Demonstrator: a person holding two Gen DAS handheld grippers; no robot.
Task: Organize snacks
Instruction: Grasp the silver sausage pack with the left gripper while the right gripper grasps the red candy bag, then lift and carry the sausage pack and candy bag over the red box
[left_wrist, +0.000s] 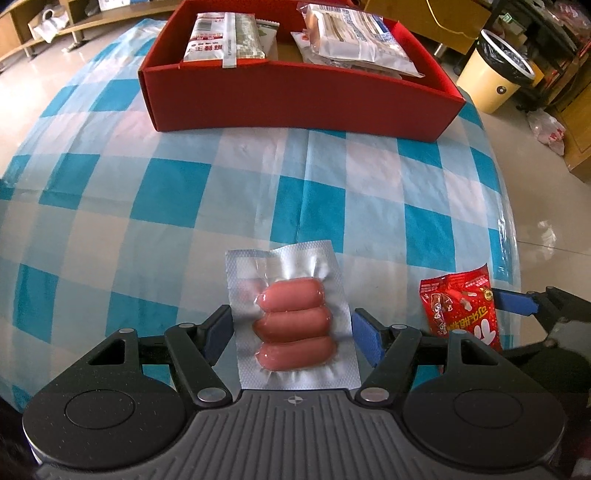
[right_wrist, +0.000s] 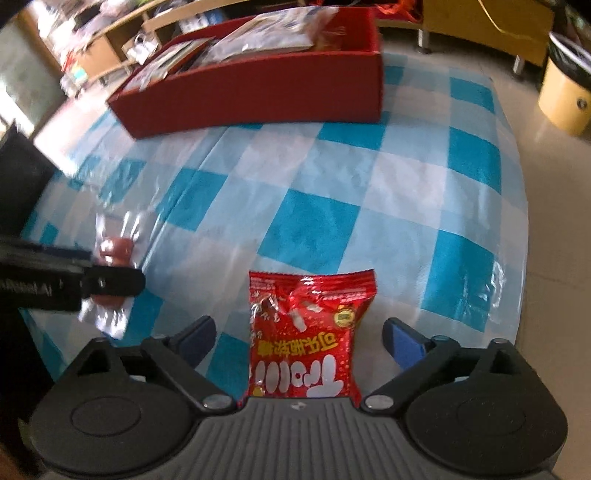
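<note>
A clear vacuum pack of three pink sausages (left_wrist: 293, 325) sits between the blue pads of my left gripper (left_wrist: 291, 328), and both pads touch its side edges, so the gripper is shut on it. A red snack bag (right_wrist: 306, 339) lies on the checked tablecloth between the wide-apart fingers of my right gripper (right_wrist: 299, 328), which is open with a gap on each side. The same red bag (left_wrist: 461, 310) shows at the right of the left wrist view. At the far end stands a red box (left_wrist: 295, 99) holding several white snack packs (left_wrist: 225, 37).
The blue-and-white checked cloth (left_wrist: 221, 192) covers the table between the grippers and the red box (right_wrist: 258, 99). The table's right edge drops to a tiled floor, where a yellow bin (left_wrist: 491, 81) with a black liner stands. Wooden shelves line the back.
</note>
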